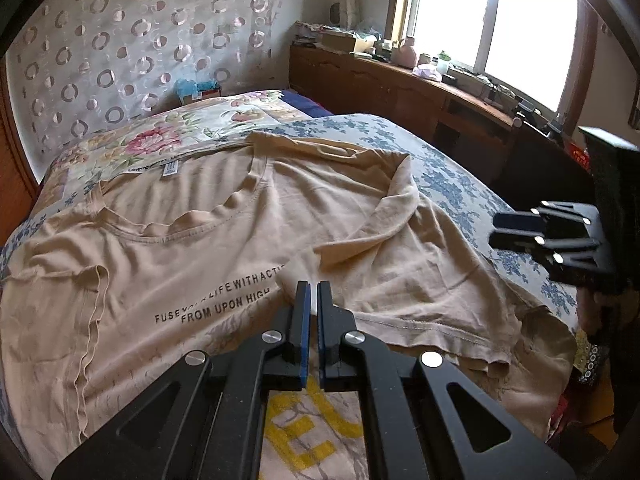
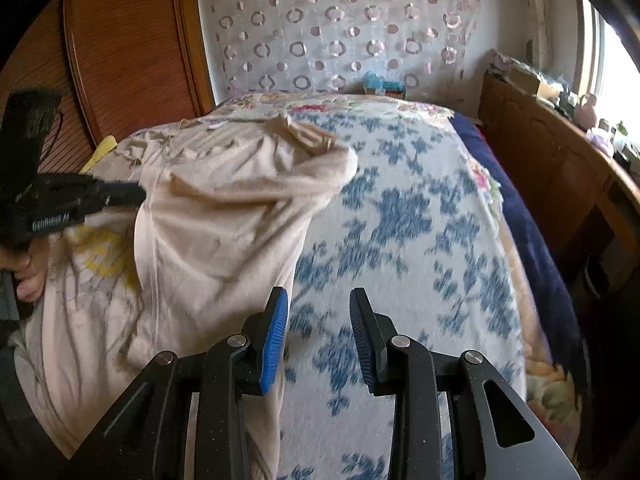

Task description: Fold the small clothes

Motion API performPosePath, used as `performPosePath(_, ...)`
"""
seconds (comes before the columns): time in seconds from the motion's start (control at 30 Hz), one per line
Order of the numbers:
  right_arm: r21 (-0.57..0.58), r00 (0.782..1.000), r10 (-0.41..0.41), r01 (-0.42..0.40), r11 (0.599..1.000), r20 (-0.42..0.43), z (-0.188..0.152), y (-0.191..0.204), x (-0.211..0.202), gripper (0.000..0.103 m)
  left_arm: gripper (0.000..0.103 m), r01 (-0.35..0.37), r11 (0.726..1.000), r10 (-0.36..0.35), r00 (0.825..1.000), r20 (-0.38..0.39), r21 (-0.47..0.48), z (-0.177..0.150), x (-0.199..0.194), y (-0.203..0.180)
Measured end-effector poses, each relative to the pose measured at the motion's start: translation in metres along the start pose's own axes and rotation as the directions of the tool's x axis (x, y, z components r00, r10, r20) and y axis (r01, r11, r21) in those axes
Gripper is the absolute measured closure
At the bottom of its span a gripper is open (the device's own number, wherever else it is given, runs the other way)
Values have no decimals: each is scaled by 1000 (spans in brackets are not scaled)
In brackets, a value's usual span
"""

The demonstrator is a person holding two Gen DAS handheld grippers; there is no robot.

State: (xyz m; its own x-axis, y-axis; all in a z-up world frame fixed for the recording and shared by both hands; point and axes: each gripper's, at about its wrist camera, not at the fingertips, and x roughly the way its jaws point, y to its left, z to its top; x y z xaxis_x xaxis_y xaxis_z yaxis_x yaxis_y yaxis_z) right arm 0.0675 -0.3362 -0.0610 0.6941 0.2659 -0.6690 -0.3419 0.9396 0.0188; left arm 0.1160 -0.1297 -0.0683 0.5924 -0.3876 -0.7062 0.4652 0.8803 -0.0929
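Observation:
A beige T-shirt (image 1: 180, 240) with black lettering lies spread on the bed, neckline toward the headboard, and its right side is folded in over the chest. My left gripper (image 1: 314, 286) is shut on the edge of that folded part, with a strip of cloth pinched between its blue pads. In the right wrist view the same shirt (image 2: 208, 232) lies bunched at the left, where a hand holds the left gripper (image 2: 138, 196) against it. My right gripper (image 2: 318, 300) stands open over the bare sheet beside the shirt's edge, holding nothing. It also shows in the left wrist view as the right gripper (image 1: 498, 228).
The bed has a blue-flowered sheet (image 2: 400, 220) and a floral quilt (image 1: 192, 128) at its head. A wooden cabinet (image 1: 400, 92) with clutter runs under the window on the right. A wooden wardrobe (image 2: 128, 48) stands to the left, and a circle-patterned curtain (image 1: 120, 40) hangs behind.

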Motion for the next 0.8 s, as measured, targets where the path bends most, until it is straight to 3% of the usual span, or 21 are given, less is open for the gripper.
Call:
performPosePath(0.13,-20,1000,24,-24,1000,-10,19,-2,15,70,99,9,1000,-9,1000,22,-22,-1,-5,4)
performPosePath(0.37,-54,993,64,-70,996,-101,48,-5,70,70,99,-6,1000,6,1000,27,-10,0,-5,3)
performPosePath(0.5,-59,991,72,-79,995,-114,63,-10,83,70,99,-3,1000,3,1000,9,25,1,1,-6)
performPosePath(0.7,-36,989,93,-97,995,-117,77,-17,99,70,99,-18,999,21,997,-79,40,-2,28,-7)
performPosePath(0.8,-34,991,86,-90,995,-103,85,-19,105,73,99,-20,999,23,997,-77,40,-1,27,-7)
